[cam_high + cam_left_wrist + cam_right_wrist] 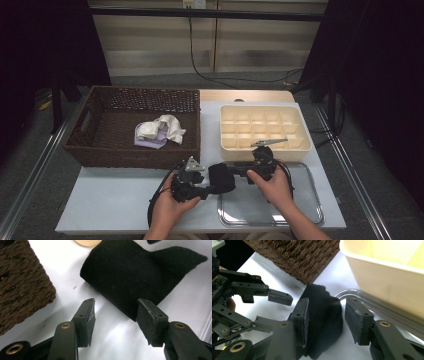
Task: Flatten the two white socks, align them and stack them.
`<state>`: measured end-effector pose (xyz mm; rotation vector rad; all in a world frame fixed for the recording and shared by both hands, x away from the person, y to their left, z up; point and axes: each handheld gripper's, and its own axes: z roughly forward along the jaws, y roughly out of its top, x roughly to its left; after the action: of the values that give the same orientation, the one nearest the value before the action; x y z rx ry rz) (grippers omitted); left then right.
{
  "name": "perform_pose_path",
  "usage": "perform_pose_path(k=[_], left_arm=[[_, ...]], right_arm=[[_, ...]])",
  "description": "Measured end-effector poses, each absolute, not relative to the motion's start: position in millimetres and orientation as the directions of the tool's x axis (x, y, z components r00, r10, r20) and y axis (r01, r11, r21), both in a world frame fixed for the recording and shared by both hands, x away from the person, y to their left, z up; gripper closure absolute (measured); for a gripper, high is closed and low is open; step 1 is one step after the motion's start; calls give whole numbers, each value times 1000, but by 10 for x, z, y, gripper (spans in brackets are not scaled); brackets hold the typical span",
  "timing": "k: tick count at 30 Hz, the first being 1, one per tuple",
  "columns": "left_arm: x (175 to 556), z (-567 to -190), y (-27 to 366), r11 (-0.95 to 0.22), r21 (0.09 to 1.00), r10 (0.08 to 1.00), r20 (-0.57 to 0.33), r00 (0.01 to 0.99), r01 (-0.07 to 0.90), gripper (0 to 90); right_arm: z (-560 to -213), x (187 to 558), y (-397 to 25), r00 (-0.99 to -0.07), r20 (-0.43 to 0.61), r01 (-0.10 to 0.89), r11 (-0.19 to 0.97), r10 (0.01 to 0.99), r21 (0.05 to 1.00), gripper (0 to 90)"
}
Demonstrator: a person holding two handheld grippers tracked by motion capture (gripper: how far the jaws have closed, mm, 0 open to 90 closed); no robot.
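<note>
White table (115,200): wicker basket (100,145), cream divider box (265,147), metal tray (305,210), blk cloth (221,177).

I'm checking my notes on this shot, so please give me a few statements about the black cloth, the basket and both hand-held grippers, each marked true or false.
1. The black cloth lies on the table between the two hand-held grippers. True.
2. The left hand-held gripper is clamped shut on the cloth. False: its jaws stand open.
3. The basket holds light-coloured cloths. True.
4. The black cloth sits inside the cream divided box. False: it lies on the table.
5. The right hand-held gripper has open jaws at the cloth. True.
</note>
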<state>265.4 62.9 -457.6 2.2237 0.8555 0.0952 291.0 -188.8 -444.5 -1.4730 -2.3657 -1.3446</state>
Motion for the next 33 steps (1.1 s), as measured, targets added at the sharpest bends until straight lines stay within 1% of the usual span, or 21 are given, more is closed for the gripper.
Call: perform_pose_path(k=[1,5,8,9,11,12,13,15,19,33], left_arm=[[2651,-4567,623,-513,660,602,-180,778,550,490],[2645,-4567,606,-515,662,600,-174,781,544,490],[2638,-4569,598,-521,661,598,-170,783,540,491],[2638,-4570,599,-521,661,597,-170,784,540,491],[2643,-4582,599,-517,665,595,-172,785,538,488],[2643,-4583,594,-514,666,597,-175,783,540,486],[2646,-4585,594,-511,670,594,-178,785,539,483],[2646,-4574,602,-517,667,596,-170,785,537,478],[2650,-4581,634,-513,670,606,-160,779,537,463],[2688,-4650,685,-541,672,623,-83,777,506,362]], right_arm=[[-4461,2907,-1875,-545,456,751,169,704,638,512],[-4563,2895,-1817,-530,430,762,188,731,620,496],[-4681,2910,-1811,-521,437,775,192,733,603,490],[-4704,2913,-1822,-518,445,777,184,731,602,537],[-4718,2912,-1835,-520,478,786,177,708,592,675],[-4711,2908,-1834,-526,469,783,188,710,593,734],[-4704,2909,-1836,-529,468,784,198,708,588,779],[-4700,2921,-1857,-527,475,791,202,705,577,814],[-4672,2933,-1880,-528,492,796,201,692,571,833],[-4259,3027,-2019,-552,482,773,200,680,602,833]])
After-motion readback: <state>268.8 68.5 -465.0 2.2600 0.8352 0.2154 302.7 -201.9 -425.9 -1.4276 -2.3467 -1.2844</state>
